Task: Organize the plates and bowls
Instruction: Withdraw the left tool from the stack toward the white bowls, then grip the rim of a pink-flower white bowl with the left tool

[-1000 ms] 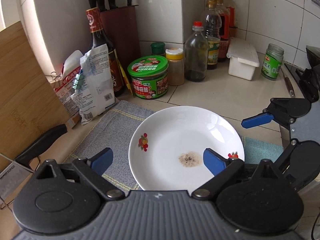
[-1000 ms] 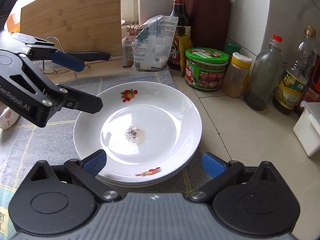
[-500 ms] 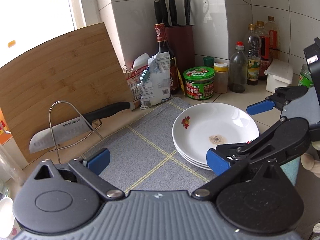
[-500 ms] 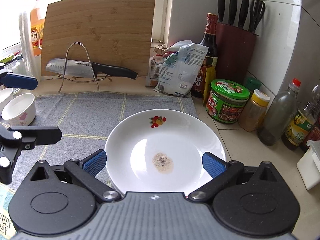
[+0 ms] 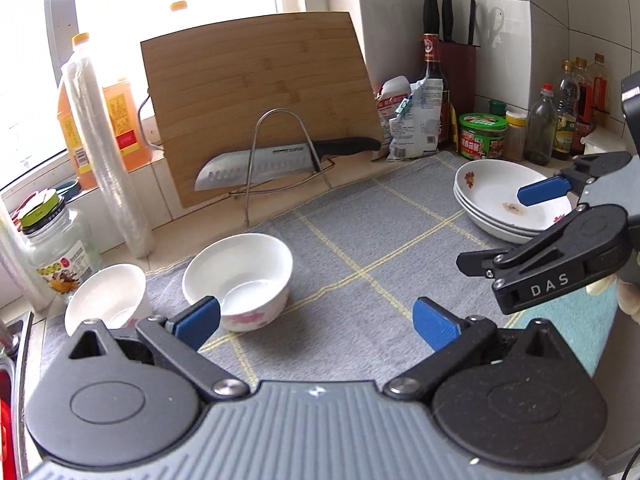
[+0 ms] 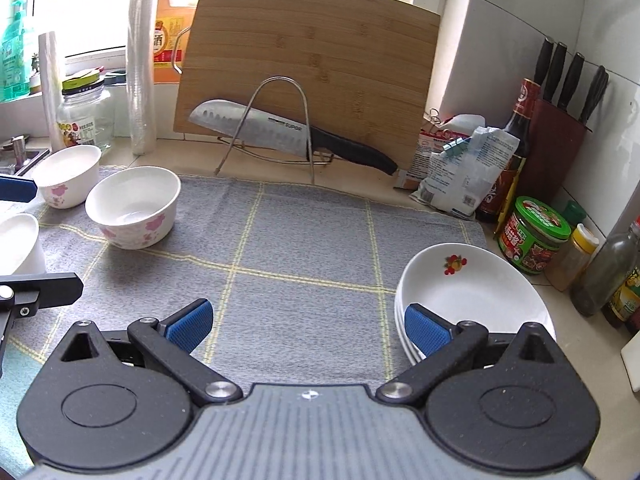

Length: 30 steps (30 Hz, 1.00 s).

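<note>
Kitchen counter under a bright window, tiled walls meeting in a corner on the right, and a grey cloth (image 6: pixel 304 248) with yellow grid lines spread over the worktop. Propped against the sill is a cutting board (image 6: pixel 312 60), with a knife (image 6: pixel 280 132) resting across a wire rack in front of it. Bottles, a green-lidded jar (image 6: pixel 534 236) and a knife block (image 6: pixel 556 144) crowd the corner.

Plates look done: a stack of plates (image 6: pixel 472 296) sits at the cloth's right edge, the top one marked with a brownish smudge in the left wrist view. Bowls are what remains. One bowl (image 5: pixel 240 276) stands on the cloth toward the left, a second bowl (image 5: pixel 106 296) just beside it near the cloth's edge, and the right wrist view shows part of a third bowl (image 6: pixel 18 244) at the far left, well apart from the plates.

Left gripper (image 5: pixel 316 320) hovers above the cloth with its fingers spread and nothing between them, its left pad close to the nearer bowl. Right gripper (image 6: pixel 308 324) is likewise spread wide and empty, beside the plate stack.

My reading is that bowl gathering is about to start. The next move calls for lowering one gripper so a finger goes inside a bowl's rim and the other outside, pinching the wall, then nesting it into a neighbour
</note>
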Tool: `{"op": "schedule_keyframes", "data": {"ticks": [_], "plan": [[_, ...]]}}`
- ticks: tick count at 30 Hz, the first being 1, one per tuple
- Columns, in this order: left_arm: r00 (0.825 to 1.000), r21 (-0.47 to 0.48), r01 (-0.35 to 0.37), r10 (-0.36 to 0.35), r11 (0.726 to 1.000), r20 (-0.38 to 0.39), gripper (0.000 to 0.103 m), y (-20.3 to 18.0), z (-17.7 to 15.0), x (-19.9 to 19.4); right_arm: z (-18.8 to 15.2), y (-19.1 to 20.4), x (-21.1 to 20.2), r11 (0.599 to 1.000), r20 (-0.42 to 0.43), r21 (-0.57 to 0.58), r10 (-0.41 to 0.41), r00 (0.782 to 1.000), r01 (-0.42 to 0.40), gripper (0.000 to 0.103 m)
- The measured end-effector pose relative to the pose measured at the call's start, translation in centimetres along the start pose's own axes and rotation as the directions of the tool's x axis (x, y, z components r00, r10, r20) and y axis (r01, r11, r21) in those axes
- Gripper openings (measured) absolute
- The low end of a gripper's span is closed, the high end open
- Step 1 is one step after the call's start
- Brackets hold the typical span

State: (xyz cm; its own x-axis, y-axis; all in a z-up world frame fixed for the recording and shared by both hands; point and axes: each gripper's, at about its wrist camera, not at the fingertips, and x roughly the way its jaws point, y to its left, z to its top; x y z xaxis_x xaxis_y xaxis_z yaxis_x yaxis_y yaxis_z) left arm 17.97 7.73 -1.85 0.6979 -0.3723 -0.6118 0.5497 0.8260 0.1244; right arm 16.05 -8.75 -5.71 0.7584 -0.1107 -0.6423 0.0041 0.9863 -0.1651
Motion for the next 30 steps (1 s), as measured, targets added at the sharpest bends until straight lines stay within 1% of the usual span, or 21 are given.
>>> {"op": "schedule_keyframes", "data": {"ticks": [4,8,10,13,16,20,22,26,28,30], "plan": [[1.0,0.004,0.001,-0.001,1.0,-0.012,0.102,2.8,-1.7,-1.5,0.6,4.4,-0.5,0.999,0.001,-0.04,0.024,1.0,-0.024,0.103],[0.999,-0.026,-0.001,0.001,1.0,-0.034,0.102,5.1,-2.9,-2.3,1.3,7.4,-0.5,0.993,0.003,-0.087,0.086,0.996,-0.086,0.103],[0.999,-0.052,0.009,-0.011,0.999,-0.041,0.102,6.0,-3.1,-2.4,1.6,8.5,-0.3,0.986,0.01,-0.118,0.123,0.992,-0.121,0.103],[0.999,-0.09,0.005,-0.01,0.996,-0.053,0.102,7.0,-2.8,-2.1,2.0,9.3,0.7,0.97,0.021,-0.172,0.177,0.984,-0.17,0.103],[0.996,-0.129,-0.021,0.01,0.991,-0.088,0.102,8.1,-2.0,-1.2,2.4,9.4,2.2,0.949,0.027,-0.222,0.236,0.971,-0.224,0.103],[0.992,-0.146,-0.021,0.002,0.989,-0.128,0.102,9.4,-0.3,1.1,2.9,9.2,3.9,0.929,0.049,-0.262,0.282,0.958,-0.26,0.103],[0.99,-0.132,-0.02,0.001,0.991,-0.14,0.102,9.5,0.5,2.1,3.3,9.2,4.7,0.922,0.059,-0.272,0.303,0.951,-0.277,0.103],[0.987,-0.079,-0.017,0.004,0.997,-0.16,0.102,9.4,2.0,4.3,3.8,9.5,6.5,0.908,0.053,-0.286,0.335,0.941,-0.307,0.103],[0.984,-0.043,-0.021,0.013,0.999,-0.178,0.102,9.2,2.6,5.5,3.9,9.8,7.4,0.905,0.046,-0.285,0.343,0.938,-0.317,0.103],[0.981,-0.009,-0.003,0.001,1.0,-0.192,0.102,9.1,3.1,6.6,4.1,10.1,8.1,0.903,0.041,-0.285,0.346,0.937,-0.321,0.103]]}}
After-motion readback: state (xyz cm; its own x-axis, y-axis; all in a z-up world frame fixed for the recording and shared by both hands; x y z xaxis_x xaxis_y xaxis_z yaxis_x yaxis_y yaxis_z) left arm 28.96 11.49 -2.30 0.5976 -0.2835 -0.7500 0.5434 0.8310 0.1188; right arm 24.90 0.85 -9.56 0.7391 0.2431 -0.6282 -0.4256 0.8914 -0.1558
